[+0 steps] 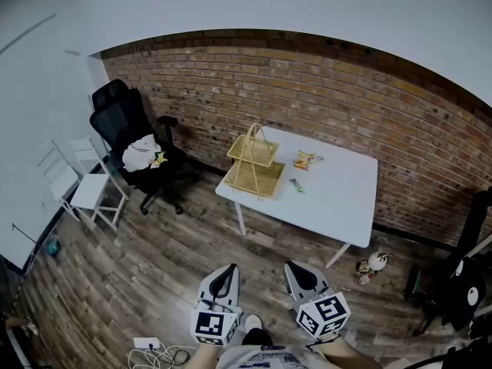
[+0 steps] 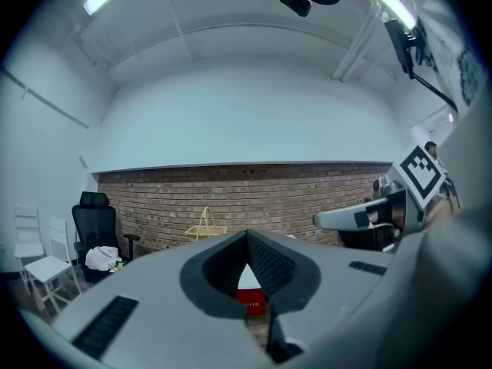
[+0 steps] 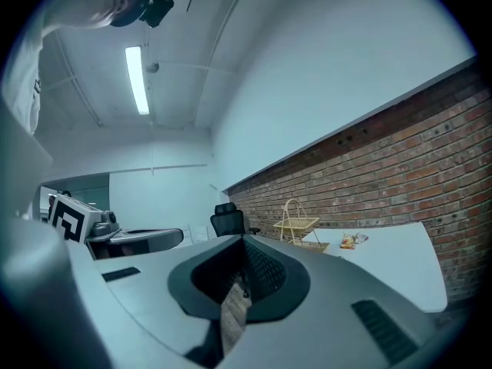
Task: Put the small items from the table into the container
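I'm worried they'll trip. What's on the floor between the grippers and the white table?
Nothing: the head view shows only bare wooden floor between the left gripper, the right gripper and the white table.

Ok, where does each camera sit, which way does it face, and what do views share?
Head view: on the person's head, facing steeply down at floor and white table; left gripper and right gripper show below.
Left gripper view: on that gripper, level along its shut jaws toward the brick wall; right gripper at right.
Right gripper view: same, slanting along the wall; left gripper at left.
Shared: all show the wicker basket on the table.
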Action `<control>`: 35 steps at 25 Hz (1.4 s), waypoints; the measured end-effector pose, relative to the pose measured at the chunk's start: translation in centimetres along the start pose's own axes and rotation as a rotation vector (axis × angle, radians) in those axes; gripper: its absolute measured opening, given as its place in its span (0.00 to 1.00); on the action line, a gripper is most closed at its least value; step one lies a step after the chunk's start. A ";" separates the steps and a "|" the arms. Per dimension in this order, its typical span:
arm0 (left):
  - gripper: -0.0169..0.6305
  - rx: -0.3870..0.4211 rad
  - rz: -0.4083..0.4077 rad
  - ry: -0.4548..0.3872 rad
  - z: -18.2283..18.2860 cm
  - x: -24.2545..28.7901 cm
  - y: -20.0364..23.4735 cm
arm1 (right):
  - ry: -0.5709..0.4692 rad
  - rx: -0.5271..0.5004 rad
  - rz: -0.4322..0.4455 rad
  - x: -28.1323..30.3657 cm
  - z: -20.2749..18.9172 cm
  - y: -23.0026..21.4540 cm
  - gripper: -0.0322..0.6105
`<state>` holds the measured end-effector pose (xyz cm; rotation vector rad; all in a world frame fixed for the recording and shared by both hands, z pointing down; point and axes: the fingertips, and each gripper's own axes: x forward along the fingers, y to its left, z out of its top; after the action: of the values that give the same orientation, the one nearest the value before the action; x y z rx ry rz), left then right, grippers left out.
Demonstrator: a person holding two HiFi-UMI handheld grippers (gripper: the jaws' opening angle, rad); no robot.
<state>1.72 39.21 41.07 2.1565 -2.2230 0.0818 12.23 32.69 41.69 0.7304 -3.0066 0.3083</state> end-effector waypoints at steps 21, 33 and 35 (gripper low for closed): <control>0.10 -0.021 -0.096 0.015 0.0 11.4 12.8 | -0.002 0.013 -0.149 14.9 2.1 -4.7 0.08; 0.10 -0.001 -0.137 0.025 0.5 21.3 14.1 | -0.009 0.046 -0.216 20.0 3.0 -13.1 0.08; 0.10 0.001 -0.144 0.027 0.7 23.9 14.1 | -0.003 0.051 -0.223 21.1 3.2 -15.2 0.08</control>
<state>-13.07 15.80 41.91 2.2939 -2.0467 0.1058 0.49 9.30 43.04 1.0597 -2.8913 0.3759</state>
